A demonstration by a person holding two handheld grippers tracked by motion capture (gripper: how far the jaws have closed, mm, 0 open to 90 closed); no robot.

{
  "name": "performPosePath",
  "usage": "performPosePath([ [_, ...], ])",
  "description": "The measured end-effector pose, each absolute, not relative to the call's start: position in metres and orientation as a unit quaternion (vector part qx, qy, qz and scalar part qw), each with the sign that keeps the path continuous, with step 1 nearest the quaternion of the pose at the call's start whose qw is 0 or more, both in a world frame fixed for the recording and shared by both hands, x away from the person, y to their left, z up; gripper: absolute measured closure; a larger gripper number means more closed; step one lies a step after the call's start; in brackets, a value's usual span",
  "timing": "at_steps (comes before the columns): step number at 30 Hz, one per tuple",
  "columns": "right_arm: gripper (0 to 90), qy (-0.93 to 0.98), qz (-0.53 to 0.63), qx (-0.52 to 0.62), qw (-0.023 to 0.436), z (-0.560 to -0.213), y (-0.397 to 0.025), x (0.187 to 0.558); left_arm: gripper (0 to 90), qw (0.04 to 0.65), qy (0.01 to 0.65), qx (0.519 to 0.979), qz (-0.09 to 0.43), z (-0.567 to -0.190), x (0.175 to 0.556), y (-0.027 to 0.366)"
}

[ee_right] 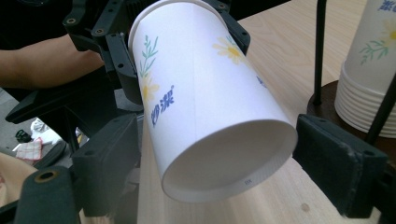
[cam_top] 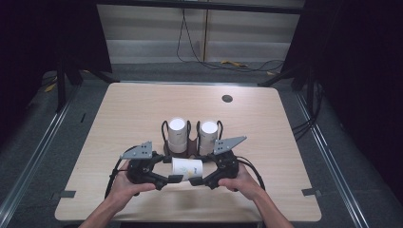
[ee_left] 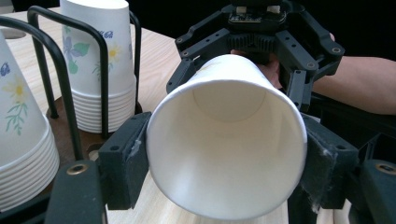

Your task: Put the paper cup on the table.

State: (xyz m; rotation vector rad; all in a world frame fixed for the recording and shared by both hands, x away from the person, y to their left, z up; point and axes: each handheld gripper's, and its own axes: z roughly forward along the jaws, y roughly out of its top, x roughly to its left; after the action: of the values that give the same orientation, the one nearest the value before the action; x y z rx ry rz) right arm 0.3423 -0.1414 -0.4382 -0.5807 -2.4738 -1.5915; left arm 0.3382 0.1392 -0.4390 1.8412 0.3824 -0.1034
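Matt paper cup (ee_left: 226, 140), wooden table (cam_top: 133, 109)

I can't read the small print on the paper cup (ee_right: 210, 100); the rack (ee_left: 70, 93) stacks (ee_left: 23, 140) run off frame, and the cup possibly hides the right gripper's (ee_left: 254, 35) jaw tips.

left gripper (cam_top: 175, 179) | right gripper (cam_top: 196, 180) | paper cup (cam_top: 187, 167) held sideways between both | near cup rack (cam_top: 190, 145)

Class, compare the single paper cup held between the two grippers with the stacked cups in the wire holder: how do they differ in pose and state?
The held cup lies on its side; the stacked cups stand upside down, bases up. The held cup is single, off the table between the left gripper and right gripper; the stacked cups sit nested in the holder. Both are white paper with flower prints.
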Motion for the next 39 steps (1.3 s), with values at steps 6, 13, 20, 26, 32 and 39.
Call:
performPosePath([
  [6, 14.9, -0.825, -0.525, -0.202, 0.06, -0.438, -0.144, 0.343, 26.8, 0.578, 0.177, 0.796, -0.031, -0.438, 0.339, 0.143],
  [13, 15.0, -0.828, -0.518, -0.213, 0.037, -0.436, -0.151, 0.342, 26.2, 0.562, 0.213, 0.799, -0.035, -0.44, 0.345, 0.15],
  [20, 15.1, -0.827, -0.515, -0.225, 0.023, -0.435, -0.157, 0.342, 26.2, 0.552, 0.231, 0.801, -0.028, -0.439, 0.344, 0.158],
  [26, 15.4, -0.825, -0.514, -0.233, 0.013, -0.434, -0.162, 0.341, 26.3, 0.541, 0.244, 0.805, -0.021, -0.44, 0.344, 0.165],
  [32, 16.2, -0.82, -0.518, -0.242, 0.0, -0.429, -0.166, 0.341, 26.4, 0.54, 0.247, 0.805, 0.0, -0.432, 0.346, 0.174],
  [39, 16.2, -0.83, -0.498, -0.249, -0.021, -0.429, -0.169, 0.337, 26.5, 0.531, 0.266, 0.804, 0.014, -0.43, 0.347, 0.187],
])
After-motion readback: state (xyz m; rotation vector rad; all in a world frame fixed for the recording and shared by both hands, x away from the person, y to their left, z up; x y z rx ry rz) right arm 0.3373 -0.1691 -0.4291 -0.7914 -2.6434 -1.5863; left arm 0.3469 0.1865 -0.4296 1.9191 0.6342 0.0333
